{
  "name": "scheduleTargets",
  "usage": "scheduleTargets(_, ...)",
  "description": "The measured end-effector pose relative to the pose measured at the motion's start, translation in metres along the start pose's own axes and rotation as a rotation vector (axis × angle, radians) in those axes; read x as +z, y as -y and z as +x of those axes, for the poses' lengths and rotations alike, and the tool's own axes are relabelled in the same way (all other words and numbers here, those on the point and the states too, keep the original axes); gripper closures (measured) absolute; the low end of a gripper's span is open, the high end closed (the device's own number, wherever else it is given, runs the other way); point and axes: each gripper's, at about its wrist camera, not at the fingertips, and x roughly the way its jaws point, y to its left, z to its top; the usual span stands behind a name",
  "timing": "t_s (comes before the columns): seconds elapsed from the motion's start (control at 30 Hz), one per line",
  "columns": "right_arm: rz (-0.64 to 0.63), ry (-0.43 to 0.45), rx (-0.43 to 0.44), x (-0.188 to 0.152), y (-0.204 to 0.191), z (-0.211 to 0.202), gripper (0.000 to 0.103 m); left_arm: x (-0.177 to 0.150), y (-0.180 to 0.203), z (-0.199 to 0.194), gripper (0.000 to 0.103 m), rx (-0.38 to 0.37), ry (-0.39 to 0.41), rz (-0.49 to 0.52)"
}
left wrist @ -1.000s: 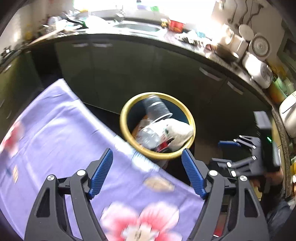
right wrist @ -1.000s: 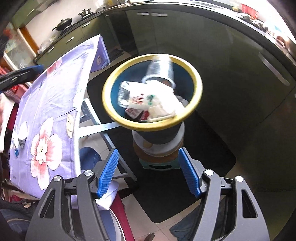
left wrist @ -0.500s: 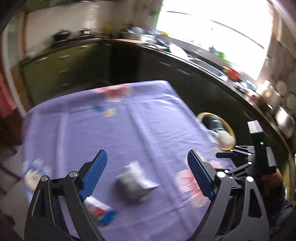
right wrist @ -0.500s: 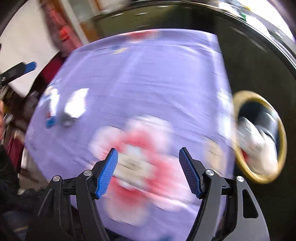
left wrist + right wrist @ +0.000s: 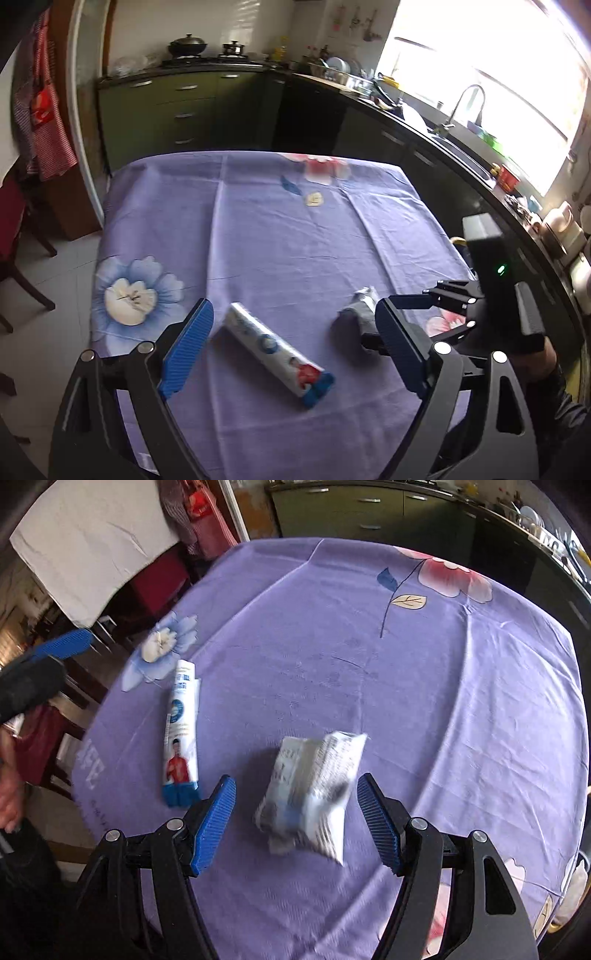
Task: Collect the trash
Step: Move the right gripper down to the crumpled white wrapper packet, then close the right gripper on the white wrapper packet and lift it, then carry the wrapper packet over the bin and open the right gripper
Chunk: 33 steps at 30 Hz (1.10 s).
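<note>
Crumpled wrapper: a white, printed, crushed packet lies on the purple flowered tablecloth, near the table's near edge; in the left wrist view it shows as a grey-white lump just left of that gripper's right finger.
Toothpaste box: a long white and blue carton with a red figure printed near one end lies flat on the cloth, well apart from the wrapper; in the right wrist view it lies off to the left.
Right gripper: the right gripper has its blue-padded fingers spread wide, one on each side of the crumpled wrapper, touching nothing and holding nothing.
Left gripper: the left gripper is also spread wide and empty; the toothpaste box lies between its fingers in the view, with no contact seen.
Surroundings: dark green kitchen cabinets stand beyond the table, a sink with a tall faucet sits under a bright window, and a red checked cloth hangs at the left.
</note>
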Motion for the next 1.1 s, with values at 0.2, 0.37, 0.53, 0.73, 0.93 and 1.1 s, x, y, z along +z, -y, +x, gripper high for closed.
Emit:
scheduleTargets(0.2, 0.007, -0.033, -0.059, 0.002, -0.004, 0.021, 0.035, -0.005, -0.016, 0.001, 0.018, -0.016, -0.016, -0.011)
scheduleTargets(0.37, -0.005, -0.032, -0.120, 0.003, -0.004, 0.024, 0.054, -0.007, -0.016, 0.006, 0.018, -0.030, -0.027, -0.004)
scheduleTargets(0.53, 0.007, -0.019, -0.100, -0.002, 0.003, 0.015, 0.062, -0.007, -0.011, 0.010, 0.018, -0.035, -0.036, 0.002)
scheduleTargets(0.73, 0.034, 0.038, -0.078, -0.011, 0.014, -0.015, 0.062, -0.007, -0.001, 0.012, 0.018, -0.038, -0.040, 0.023)
scheduleTargets(0.93, 0.122, 0.110, -0.138, -0.027, 0.063, -0.063, 0.062, -0.003, 0.015, 0.019, 0.017, -0.041, -0.054, 0.043)
scheduleTargets(1.1, 0.292, 0.137, -0.287, -0.048, 0.150, -0.102, 0.061, 0.000, 0.026, 0.029, 0.016, -0.047, -0.068, 0.052)
